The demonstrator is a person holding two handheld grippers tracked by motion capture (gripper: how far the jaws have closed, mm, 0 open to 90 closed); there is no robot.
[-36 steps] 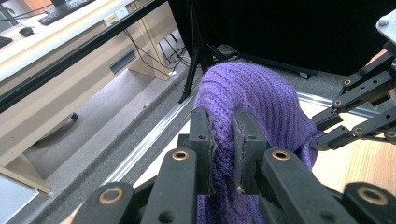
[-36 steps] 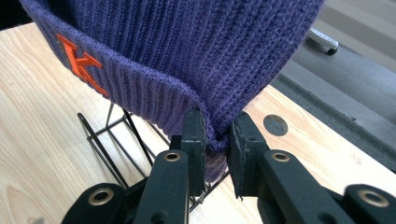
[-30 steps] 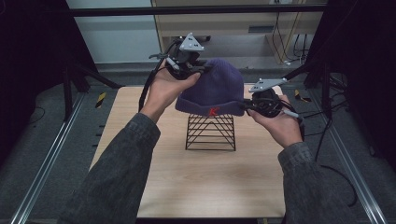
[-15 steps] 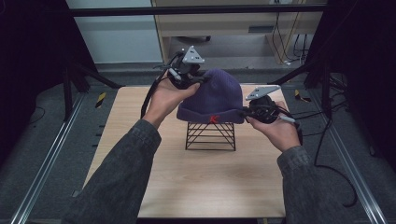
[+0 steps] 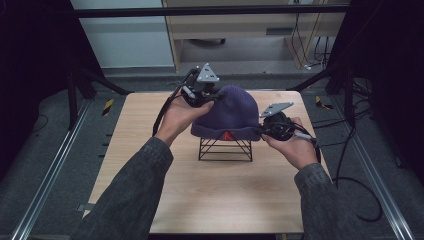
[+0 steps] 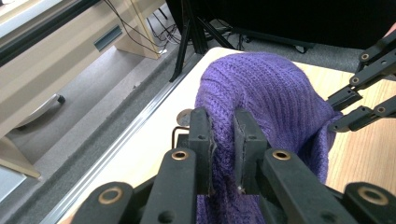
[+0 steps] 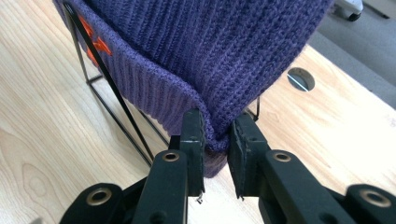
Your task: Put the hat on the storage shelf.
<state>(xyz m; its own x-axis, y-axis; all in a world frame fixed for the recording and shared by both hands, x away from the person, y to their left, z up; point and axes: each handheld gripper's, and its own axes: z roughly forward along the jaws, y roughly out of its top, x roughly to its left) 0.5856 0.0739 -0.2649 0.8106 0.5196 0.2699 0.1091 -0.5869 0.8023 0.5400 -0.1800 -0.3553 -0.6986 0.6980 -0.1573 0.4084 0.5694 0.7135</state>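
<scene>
A purple knit beanie (image 5: pixel 227 114) with a small red logo on its cuff sits over the top of a black wire stand (image 5: pixel 225 149) in the middle of the wooden table (image 5: pixel 210 190). My left gripper (image 5: pixel 210 97) is shut on the beanie's rim at its far left side; its pads pinch the knit (image 6: pixel 223 149). My right gripper (image 5: pixel 264 131) is shut on the folded cuff at the beanie's right edge (image 7: pixel 215 140). The stand's thin black rods (image 7: pixel 109 88) run under the cuff. In the left gripper view the beanie (image 6: pixel 271 98) bulges ahead, with the right gripper's linkage at the far right.
The table has a round cable hole (image 7: pixel 301 78) near its far edge. Metal rails (image 5: pixel 45 175) run along the floor on both sides. A black cable (image 5: pixel 350 200) trails off the right gripper to the floor. A cabinet (image 5: pixel 250 25) stands behind the table.
Both grippers have come down with the beanie held between them, and the beanie has sunk lower over the wire stand.
</scene>
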